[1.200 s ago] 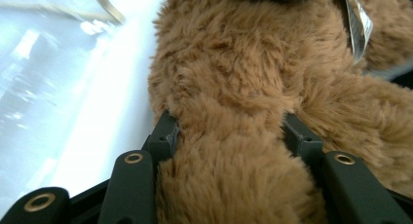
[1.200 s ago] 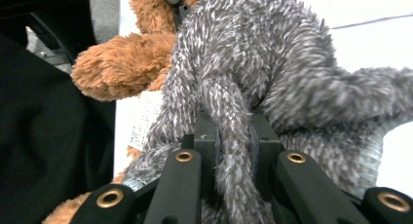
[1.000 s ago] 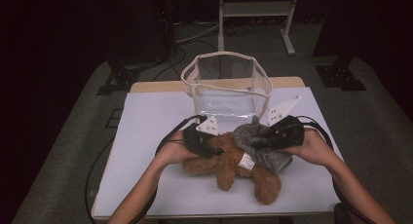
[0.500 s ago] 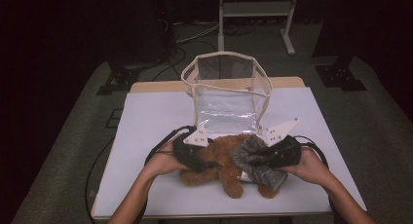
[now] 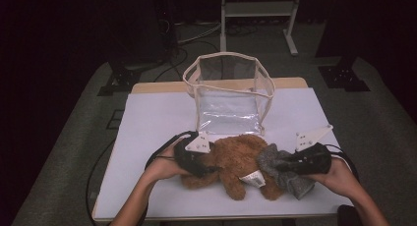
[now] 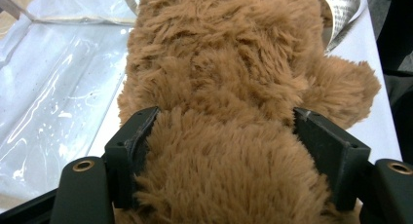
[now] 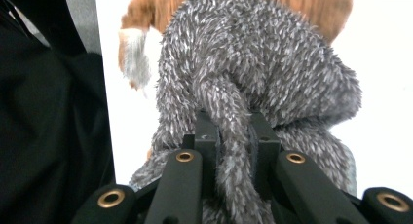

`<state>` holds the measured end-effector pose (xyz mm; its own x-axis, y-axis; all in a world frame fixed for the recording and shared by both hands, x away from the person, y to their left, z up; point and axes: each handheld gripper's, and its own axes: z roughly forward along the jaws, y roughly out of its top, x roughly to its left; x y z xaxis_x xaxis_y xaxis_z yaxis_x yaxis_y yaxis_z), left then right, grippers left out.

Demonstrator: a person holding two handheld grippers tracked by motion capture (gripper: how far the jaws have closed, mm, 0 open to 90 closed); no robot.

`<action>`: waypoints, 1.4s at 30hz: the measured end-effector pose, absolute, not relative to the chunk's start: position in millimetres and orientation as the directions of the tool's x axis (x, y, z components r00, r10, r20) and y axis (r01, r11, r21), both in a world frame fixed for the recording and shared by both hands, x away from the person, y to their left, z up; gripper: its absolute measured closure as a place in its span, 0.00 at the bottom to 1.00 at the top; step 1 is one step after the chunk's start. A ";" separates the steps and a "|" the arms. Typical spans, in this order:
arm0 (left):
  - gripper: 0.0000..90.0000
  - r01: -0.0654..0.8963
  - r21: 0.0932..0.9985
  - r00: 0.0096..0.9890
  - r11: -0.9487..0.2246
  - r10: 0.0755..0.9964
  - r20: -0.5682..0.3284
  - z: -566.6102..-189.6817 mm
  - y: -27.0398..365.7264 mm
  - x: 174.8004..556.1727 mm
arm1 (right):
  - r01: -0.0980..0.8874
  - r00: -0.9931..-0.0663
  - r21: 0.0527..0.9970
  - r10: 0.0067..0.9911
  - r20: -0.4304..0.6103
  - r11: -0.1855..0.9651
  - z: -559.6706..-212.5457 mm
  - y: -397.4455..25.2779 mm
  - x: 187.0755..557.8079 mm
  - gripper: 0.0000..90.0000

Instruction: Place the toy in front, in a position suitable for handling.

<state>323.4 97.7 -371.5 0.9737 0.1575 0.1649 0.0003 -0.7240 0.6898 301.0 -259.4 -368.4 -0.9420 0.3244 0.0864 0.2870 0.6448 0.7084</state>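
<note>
A clear plastic bag (image 5: 228,96) with cream trim stands open and upright at the twelve o'clock end of the white-covered counter (image 5: 152,123), its floor wrinkled. Beyond the counter at twelve o'clock, a metal stand (image 5: 258,10) rests on grey floor (image 5: 74,152). Black cables (image 5: 189,32) lie at eleven o'clock.

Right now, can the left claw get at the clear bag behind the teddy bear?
Probably not yet. The left claw is shut on the brown teddy bear, so it is occupied. The clear bag stands open just beyond the bear, with bare white tabletop leading to it once the claw lets go.
</note>
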 end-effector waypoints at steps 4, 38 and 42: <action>0.32 0.014 0.682 0.973 -0.731 0.166 0.158 -371.2 102.0 325.0 | 0.263 -0.955 0.701 0.283 0.090 0.663 -373.9 -242.2 303.6 0.87; 0.32 -0.008 0.703 0.979 -0.712 0.139 0.151 -372.3 111.9 320.3 | 0.380 -0.912 0.744 0.357 0.203 0.549 -394.0 -289.2 292.1 0.87; 0.32 -0.020 0.702 0.979 -0.712 0.128 0.158 -372.5 108.9 319.5 | 0.292 -0.936 0.794 0.331 0.123 0.533 -350.4 -280.7 305.6 0.87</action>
